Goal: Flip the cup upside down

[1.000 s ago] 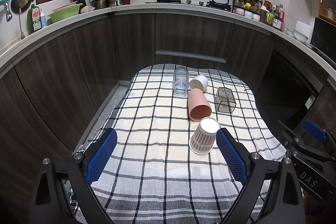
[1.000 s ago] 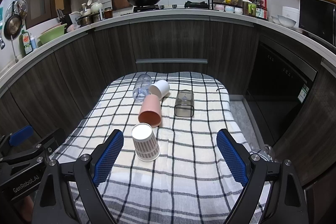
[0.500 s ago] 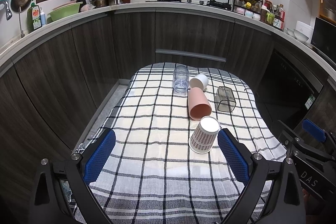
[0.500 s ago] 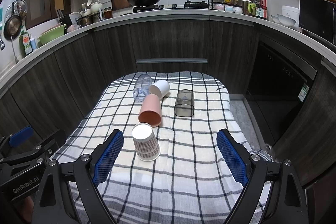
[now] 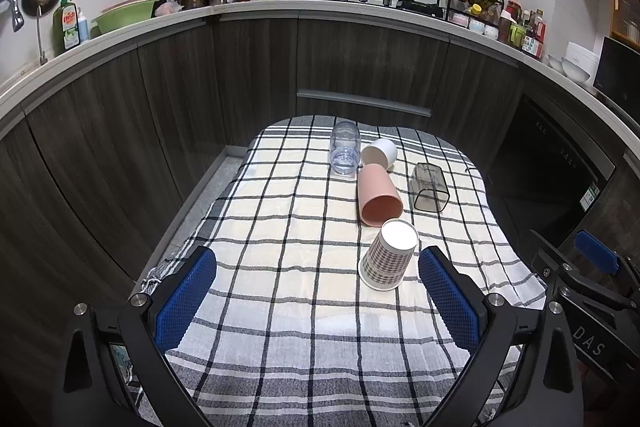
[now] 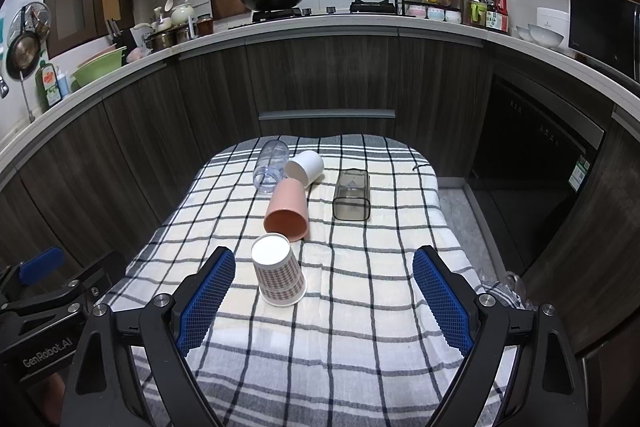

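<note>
The checked paper cup (image 5: 389, 255) stands mouth-down on the cloth-covered counter (image 5: 280, 307), already inverted, so the pink cup (image 5: 378, 195) lying on its side just behind it is probably the one to flip next. Its long axis runs roughly away from the cameras, with the open mouth facing back toward both grippers.

In the left wrist view it lies ahead and to the right of the left gripper (image 5: 316, 297); in the right wrist view the pink cup (image 6: 287, 209) sits ahead and left of the right gripper (image 6: 324, 297). Neither arm looks clearly nearer (the paper cup sits in the way of both). Both grippers are released, jaws spread wide and holding nothing. A clear cup (image 5: 345, 151), a white cup (image 5: 379, 154) and a square smoky cup (image 5: 430, 187) also lie tipped over farther back.
</note>
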Tool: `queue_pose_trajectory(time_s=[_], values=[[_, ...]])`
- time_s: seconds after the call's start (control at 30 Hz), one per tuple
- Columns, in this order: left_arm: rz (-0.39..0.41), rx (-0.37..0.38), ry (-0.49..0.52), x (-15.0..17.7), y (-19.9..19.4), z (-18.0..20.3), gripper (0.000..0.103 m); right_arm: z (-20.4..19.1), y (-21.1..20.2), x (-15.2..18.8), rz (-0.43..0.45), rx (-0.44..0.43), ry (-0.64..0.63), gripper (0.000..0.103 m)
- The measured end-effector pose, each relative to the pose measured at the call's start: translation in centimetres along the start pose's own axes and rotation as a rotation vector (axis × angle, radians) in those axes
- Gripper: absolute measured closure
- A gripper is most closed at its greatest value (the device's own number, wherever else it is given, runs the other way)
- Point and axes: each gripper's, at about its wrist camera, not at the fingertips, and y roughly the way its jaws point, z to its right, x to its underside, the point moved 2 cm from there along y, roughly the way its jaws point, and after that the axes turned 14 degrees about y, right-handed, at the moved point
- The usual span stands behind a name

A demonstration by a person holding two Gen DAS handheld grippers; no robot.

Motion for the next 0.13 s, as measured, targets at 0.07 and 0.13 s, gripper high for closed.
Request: queue_pose_trajectory(time_s=[0.07,0.13], values=[[-0.002,-0.001,0.001,0.02,0.02,0.03,0.0,-0.02,-0.11,0.02,-0.001,0.0,0.001,0.012],[-0.01,0.002,-0.001,0.05,0.13,-0.02,0.0,0.05,-0.01,-0.02,0.0,-0.001,-0.001,0.012]])
